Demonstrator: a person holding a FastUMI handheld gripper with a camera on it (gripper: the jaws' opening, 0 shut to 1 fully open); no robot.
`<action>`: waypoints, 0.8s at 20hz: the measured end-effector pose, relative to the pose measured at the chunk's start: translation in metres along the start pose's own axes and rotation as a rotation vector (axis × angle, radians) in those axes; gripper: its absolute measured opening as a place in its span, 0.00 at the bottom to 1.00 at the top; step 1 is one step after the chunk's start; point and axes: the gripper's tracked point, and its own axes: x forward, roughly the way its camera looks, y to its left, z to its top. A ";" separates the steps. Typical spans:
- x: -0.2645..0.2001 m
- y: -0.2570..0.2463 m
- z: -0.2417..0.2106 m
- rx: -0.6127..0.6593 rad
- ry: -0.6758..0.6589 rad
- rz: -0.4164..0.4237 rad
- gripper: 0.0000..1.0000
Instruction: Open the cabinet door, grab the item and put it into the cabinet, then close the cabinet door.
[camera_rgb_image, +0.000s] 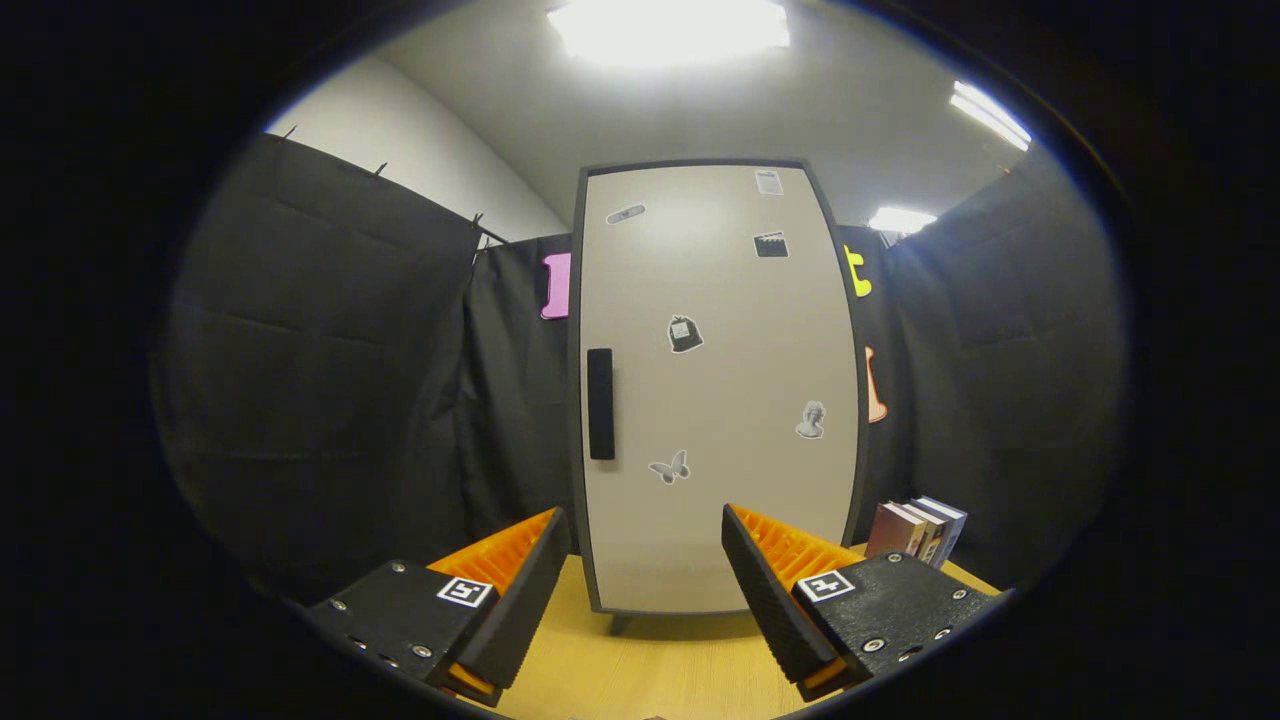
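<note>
Gripper view, facing a closed cabinet (715, 400) that stands upright on a wooden counter (640, 670). The cabinet door (730, 330) is pale with a dark frame and is fully shut; a dark vertical handle (600, 403) sits near its left edge at mid-height. Several small stickers (685, 334) are scattered over the door face. The gripper (645, 540) is released, its two fingers (520, 590) spread wide with nothing between them; the lower part of the door shows in the gap, beyond the fingertips and apart from them. A short row of books (918, 530) stands on the counter just beside the cabinet's lower right corner, behind the right finger; whether these are the item to be stored cannot be told. Black cloth walls (330, 380) enclose the booth on both sides, and ceiling lights (668, 28) glow above the cabinet
</note>
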 end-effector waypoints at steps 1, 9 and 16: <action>0.010 0.003 0.005 -0.001 -0.005 0.009 0.94; 0.089 0.028 0.020 0.000 0.020 0.053 0.94; 0.153 0.033 0.028 0.028 0.033 0.052 0.94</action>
